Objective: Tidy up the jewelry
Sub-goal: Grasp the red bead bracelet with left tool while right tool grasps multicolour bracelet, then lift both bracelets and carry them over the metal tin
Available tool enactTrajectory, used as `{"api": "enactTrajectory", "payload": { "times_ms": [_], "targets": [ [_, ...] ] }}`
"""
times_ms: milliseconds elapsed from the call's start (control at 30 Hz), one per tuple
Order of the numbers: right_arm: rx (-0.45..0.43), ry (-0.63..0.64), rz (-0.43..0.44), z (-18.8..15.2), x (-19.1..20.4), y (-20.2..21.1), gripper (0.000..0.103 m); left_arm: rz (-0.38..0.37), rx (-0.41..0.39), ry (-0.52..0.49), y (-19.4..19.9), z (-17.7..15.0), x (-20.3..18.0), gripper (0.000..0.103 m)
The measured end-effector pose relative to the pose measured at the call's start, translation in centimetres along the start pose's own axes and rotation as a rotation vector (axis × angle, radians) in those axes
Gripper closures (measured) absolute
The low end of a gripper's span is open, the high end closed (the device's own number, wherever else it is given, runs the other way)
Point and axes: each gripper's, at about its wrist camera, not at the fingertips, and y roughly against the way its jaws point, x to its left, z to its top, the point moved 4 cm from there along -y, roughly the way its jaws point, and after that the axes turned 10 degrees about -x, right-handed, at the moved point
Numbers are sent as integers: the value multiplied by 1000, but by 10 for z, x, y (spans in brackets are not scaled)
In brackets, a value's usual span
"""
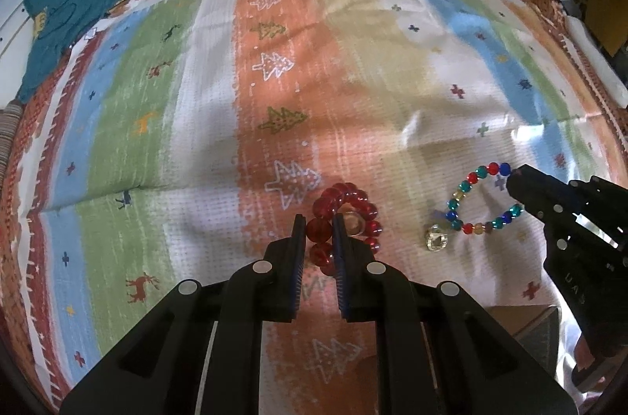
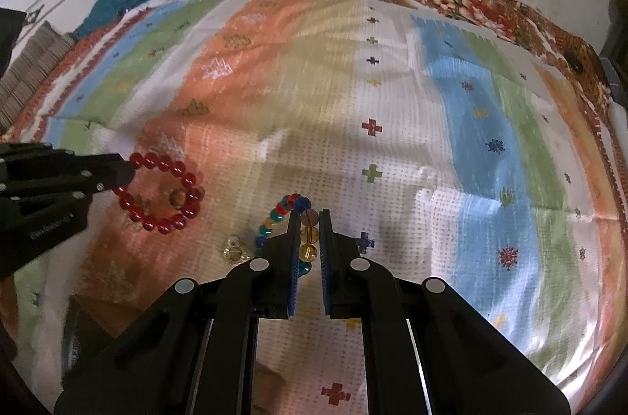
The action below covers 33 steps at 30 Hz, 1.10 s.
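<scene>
Hanging from the left gripper (image 1: 318,230) is a red bead bracelet (image 1: 345,226), its loop drooping away from the finger tips above the orange stripe of the patterned cloth (image 1: 219,69). Seen from the right wrist view, the loop is lying as an oval whose long axis is running out from the tips toward the middle of the cloth. The jaws are pinching one side of the strand, a red bead sitting between the blue pads.

The right gripper (image 2: 310,230) is pressing its pads on a multicoloured bead bracelet (image 1: 477,199), amber beads showing in the narrow gap. In the left wrist view this loop is stretching out from the right gripper's tips as a long teardrop, its far end pointing toward the red bracelet.

Both grippers are pointing steeply down at the cloth, side by side, the bracelets near each other but apart.

A small clear-and-gold ring (image 1: 437,239) is lying on the cloth just below the multicoloured loop. A second ring (image 2: 177,198) is showing through the red loop. A teal garment (image 1: 70,2) is lying at the cloth's far left corner.
</scene>
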Motion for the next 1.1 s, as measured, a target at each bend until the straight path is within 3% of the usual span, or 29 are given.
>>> {"api": "enactTrajectory", "payload": {
  "times_ms": [633,1100],
  "targets": [
    [-96,-32,10,7,3,40,93,-13,-73,31,42,5,-4,90],
    [-201,21,36,11,20,78,93,-43,-226,19,100,11,-21,90]
  ]
}}
